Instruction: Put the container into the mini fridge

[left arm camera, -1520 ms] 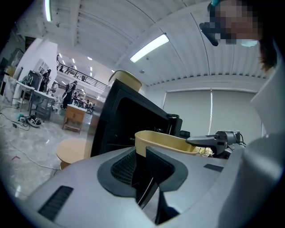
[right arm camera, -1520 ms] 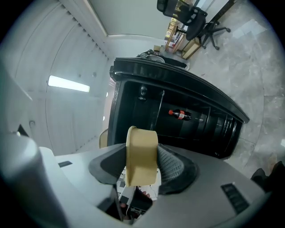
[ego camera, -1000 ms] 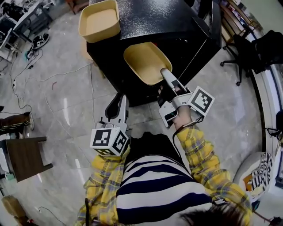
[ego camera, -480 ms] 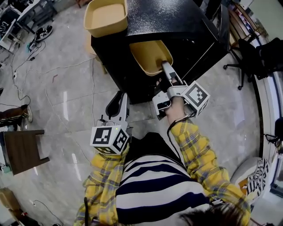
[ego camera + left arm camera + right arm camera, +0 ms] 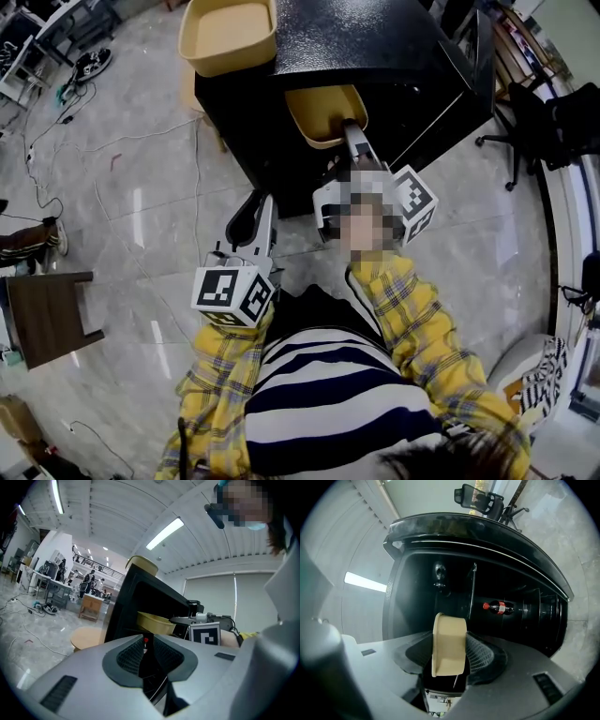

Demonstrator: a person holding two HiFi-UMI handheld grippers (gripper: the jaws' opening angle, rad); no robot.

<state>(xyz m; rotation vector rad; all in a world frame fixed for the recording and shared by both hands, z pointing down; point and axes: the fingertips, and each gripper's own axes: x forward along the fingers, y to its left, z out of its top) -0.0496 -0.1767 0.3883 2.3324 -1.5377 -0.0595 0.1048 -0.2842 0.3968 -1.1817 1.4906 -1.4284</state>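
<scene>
The black mini fridge (image 5: 375, 37) stands with its door (image 5: 473, 66) swung open to the right. My right gripper (image 5: 349, 127) is shut on the wall of a tan container (image 5: 319, 108), which sits partly inside the fridge opening. In the right gripper view the container (image 5: 449, 651) shows edge-on between the pads, in front of the dark fridge interior (image 5: 440, 583). My left gripper (image 5: 255, 202) hangs low in front of the fridge, shut and holding nothing. The left gripper view looks past its own pads (image 5: 129, 656) to the container (image 5: 154, 620).
A second tan container (image 5: 230, 33) rests on the fridge's top left corner. A cola bottle (image 5: 499, 606) lies inside the fridge. A round wooden stool (image 5: 86, 639) stands beside the fridge, a dark stool (image 5: 47, 323) at left, an office chair (image 5: 553, 112) at right, cables (image 5: 66, 131) on the floor.
My right gripper has carried the container forward, from in front of the fridge into its opening. The left gripper has stayed in place.
</scene>
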